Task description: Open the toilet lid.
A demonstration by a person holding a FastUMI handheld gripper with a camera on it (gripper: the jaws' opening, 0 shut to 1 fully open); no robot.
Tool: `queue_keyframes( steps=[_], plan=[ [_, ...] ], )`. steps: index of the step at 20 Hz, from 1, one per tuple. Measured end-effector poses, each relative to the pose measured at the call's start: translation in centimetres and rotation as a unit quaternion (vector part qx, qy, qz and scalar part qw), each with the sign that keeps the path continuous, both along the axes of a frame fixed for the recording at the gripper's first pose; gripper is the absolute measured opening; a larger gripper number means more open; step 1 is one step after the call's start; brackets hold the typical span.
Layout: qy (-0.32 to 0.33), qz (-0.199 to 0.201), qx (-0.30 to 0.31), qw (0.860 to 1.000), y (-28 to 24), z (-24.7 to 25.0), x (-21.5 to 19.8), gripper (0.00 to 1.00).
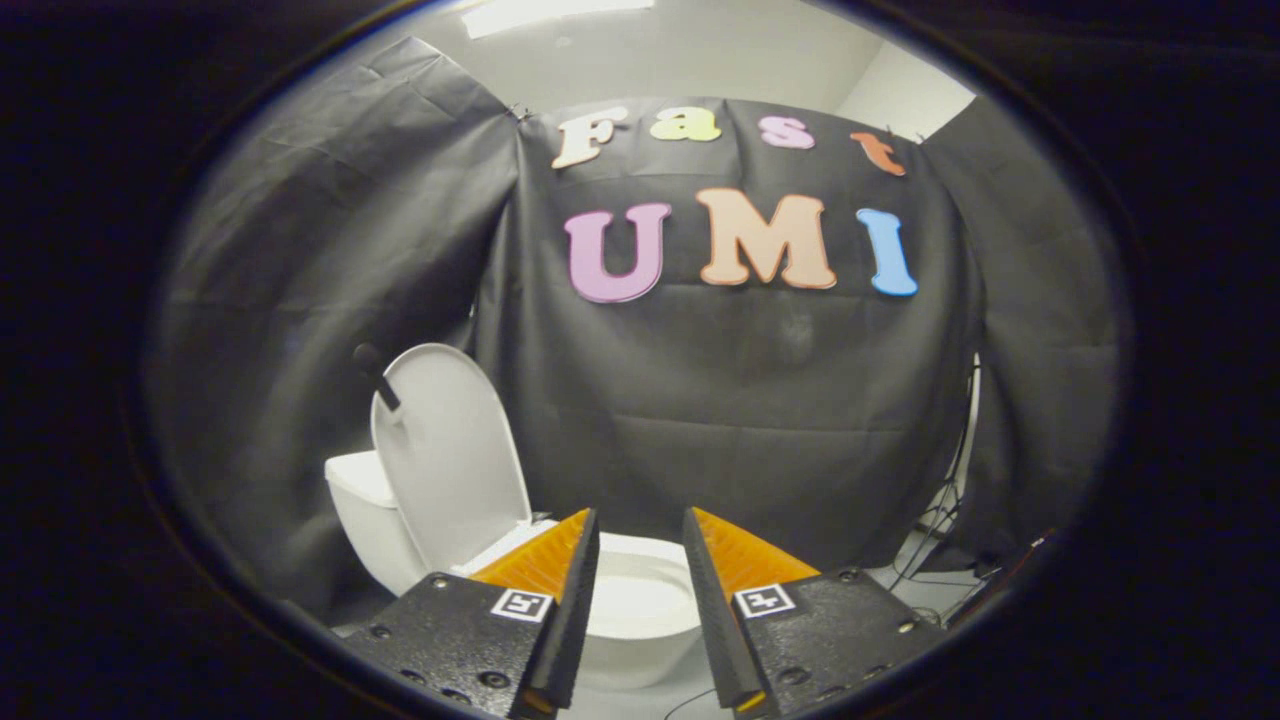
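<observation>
The white toilet (640,610) stands low ahead of me, its bowl showing between and below my two fingers. Its lid (450,460) is raised and leans back against the white tank (360,500), beyond my left finger. A small dark piece (378,378) sits at the lid's upper left edge. My gripper (640,522) is open, its fingers apart with nothing between them, hovering above the bowl's rim and touching neither lid nor seat.
Black cloth (780,400) hangs close behind and to both sides of the toilet. Dark cables (945,530) trail down the wall gap and onto the floor beyond my right finger. A pale wall and ceiling (700,60) show above the cloth.
</observation>
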State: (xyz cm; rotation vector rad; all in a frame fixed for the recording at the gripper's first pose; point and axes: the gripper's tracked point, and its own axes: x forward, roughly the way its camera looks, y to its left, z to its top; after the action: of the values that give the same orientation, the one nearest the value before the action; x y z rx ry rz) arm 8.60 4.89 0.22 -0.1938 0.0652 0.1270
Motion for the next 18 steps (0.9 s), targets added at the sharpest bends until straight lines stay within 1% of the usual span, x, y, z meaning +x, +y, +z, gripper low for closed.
queue_keyframes(
  steps=[1, 2, 4, 8, 10, 12, 14, 16, 18],
  plan=[
    [0.005, 0.008, 0.005, 1.000, 0.0, -0.3, 0.0, 0.47],
    [0.008, 0.025, 0.014, 1.000, 0.3, -0.5, -0.2, 0.44],
    [0.006, 0.050, 0.033, 0.998, 0.6, -0.9, -0.2, 0.43],
    [0.007, 0.071, 0.069, 0.995, 0.5, -2.0, 0.1, 0.43],
    [0.018, 0.095, 0.100, 0.990, 1.1, -2.6, 0.1, 0.44],
    [0.033, 0.107, 0.135, 0.985, 1.4, -3.2, 0.2, 0.41],
    [0.054, 0.092, 0.138, 0.985, 1.0, -4.4, 0.6, 0.39],
    [0.059, 0.088, 0.137, 0.985, 0.9, -4.4, 0.5, 0.39],
    [0.054, 0.072, 0.148, 0.985, 0.1, -3.8, 1.2, 0.42]
  ],
)
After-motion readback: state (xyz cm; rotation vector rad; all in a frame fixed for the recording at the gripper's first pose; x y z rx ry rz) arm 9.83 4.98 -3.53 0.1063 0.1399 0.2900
